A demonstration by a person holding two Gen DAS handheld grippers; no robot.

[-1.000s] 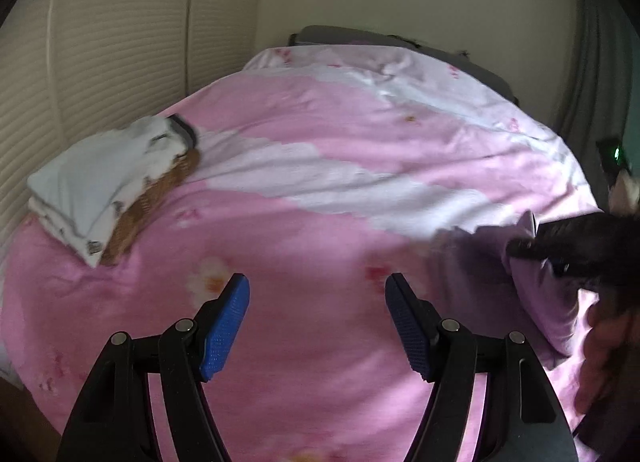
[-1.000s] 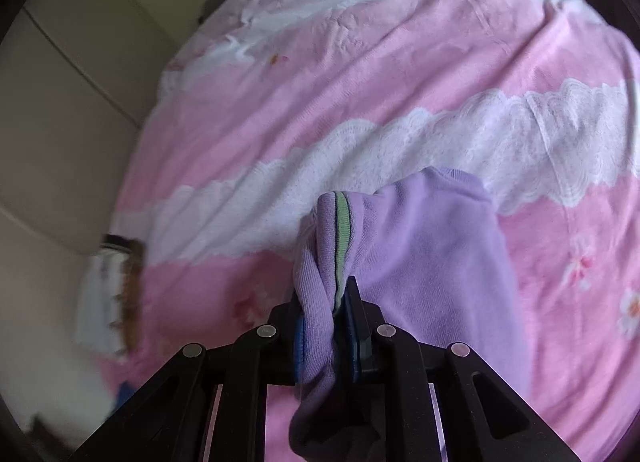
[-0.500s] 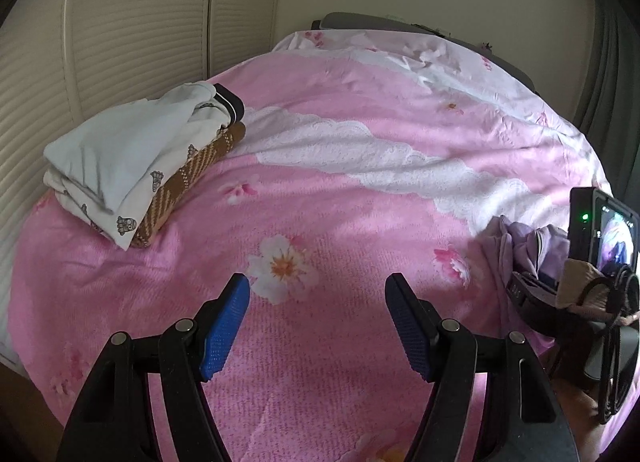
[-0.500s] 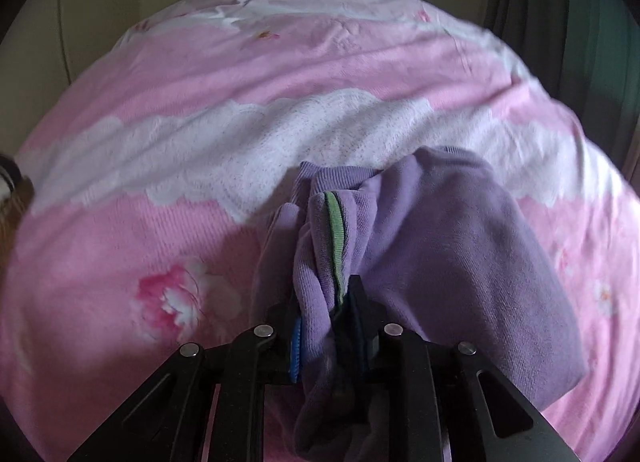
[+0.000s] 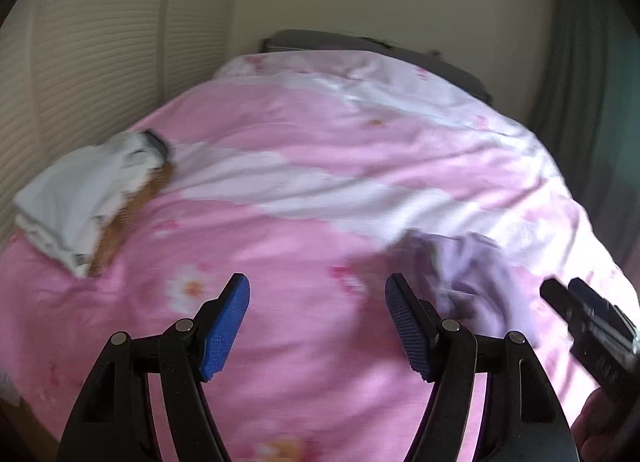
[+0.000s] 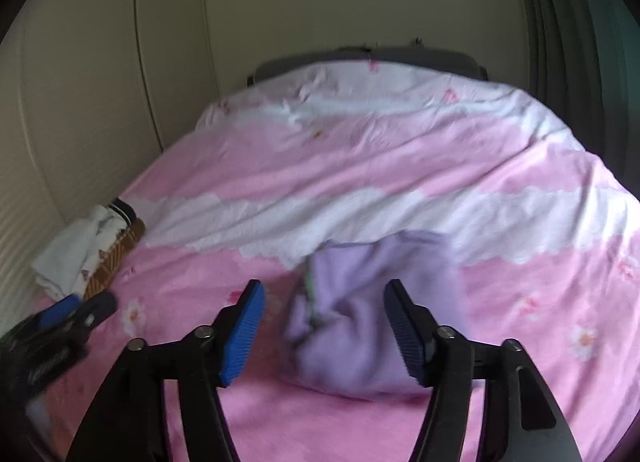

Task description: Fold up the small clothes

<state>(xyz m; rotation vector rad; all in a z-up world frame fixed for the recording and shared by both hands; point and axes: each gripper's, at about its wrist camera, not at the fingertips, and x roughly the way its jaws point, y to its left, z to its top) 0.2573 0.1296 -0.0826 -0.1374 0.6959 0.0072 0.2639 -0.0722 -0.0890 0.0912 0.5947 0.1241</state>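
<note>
A small lilac garment point(image 6: 360, 318) with a green trim lies crumpled on the pink bedspread point(image 6: 360, 174). My right gripper point(image 6: 324, 322) is open and empty, its blue pads on either side of the garment and just above it. In the left wrist view the garment point(image 5: 468, 274) lies to the right of my left gripper point(image 5: 318, 318), which is open and empty over the bedspread point(image 5: 280, 246). The right gripper point(image 5: 580, 314) shows at the right edge of that view, and the left gripper point(image 6: 76, 310) at the left edge of the right wrist view.
A pile of folded clothes, white on top of brown patterned fabric point(image 5: 84, 198), sits at the bed's left edge by the wall; it also shows in the right wrist view point(image 6: 88, 254). A dark headboard point(image 6: 368, 58) is at the far end. Curtains point(image 6: 580, 42) hang on the right.
My right gripper has opened and let go of the lilac garment, which now lies on the bedspread. Both grippers' views have shifted; the left gripper stays open.
</note>
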